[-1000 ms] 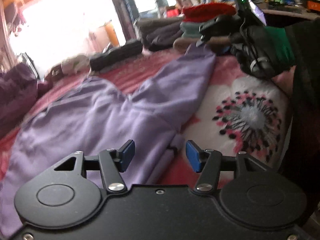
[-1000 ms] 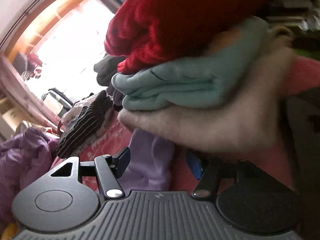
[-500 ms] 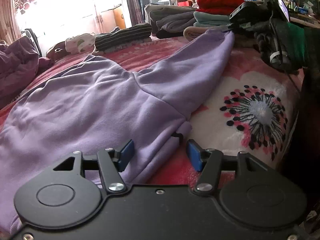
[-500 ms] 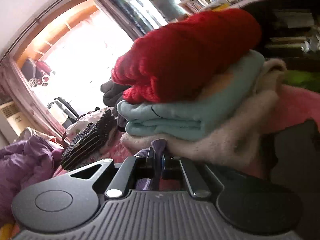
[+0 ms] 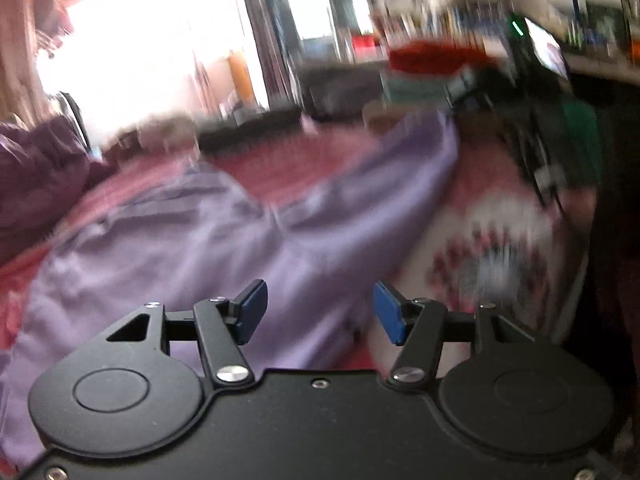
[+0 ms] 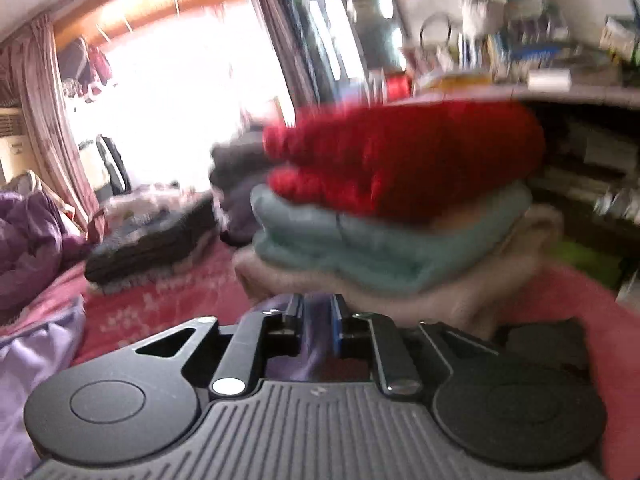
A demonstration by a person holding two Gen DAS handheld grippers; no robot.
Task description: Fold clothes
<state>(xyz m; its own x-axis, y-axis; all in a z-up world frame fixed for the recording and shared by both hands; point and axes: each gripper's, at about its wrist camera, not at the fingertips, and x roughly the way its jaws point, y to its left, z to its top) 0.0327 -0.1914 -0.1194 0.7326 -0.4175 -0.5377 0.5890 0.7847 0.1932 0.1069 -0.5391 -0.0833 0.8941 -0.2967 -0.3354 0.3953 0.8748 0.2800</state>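
Pinching a fold of lilac cloth between its pressed-together fingers, the right gripper [image 6: 316, 326] is sitting just in front of the stack of folded clothes [image 6: 396, 216], at the foot of that pile. The cloth in its grip is the sleeve end of the purple sweatshirt [image 5: 208, 240], which is lying spread over the pink bedspread [image 5: 304, 160], its sleeve [image 5: 392, 176] stretching away toward the stack. The stack itself is showing a red knit [image 6: 404, 156] on top, a pale teal piece [image 6: 360, 244] under it and a beige one [image 6: 472, 292] at the bottom. To the left of the stack, a dark striped folded garment [image 6: 148, 248] is resting on the bedspread, apart from the pile.

Left gripper [image 5: 320, 312] is hanging with its blue pads [image 5: 250, 312] spread wide and nothing between them, over the near edge of the sweatshirt's body, well short of the stack. Beside the sweatshirt, on the side toward the stack, a white patch with a dark flower print [image 5: 496, 248] is showing on the bedspread. Both views are blurred, so finer detail cannot be made out.
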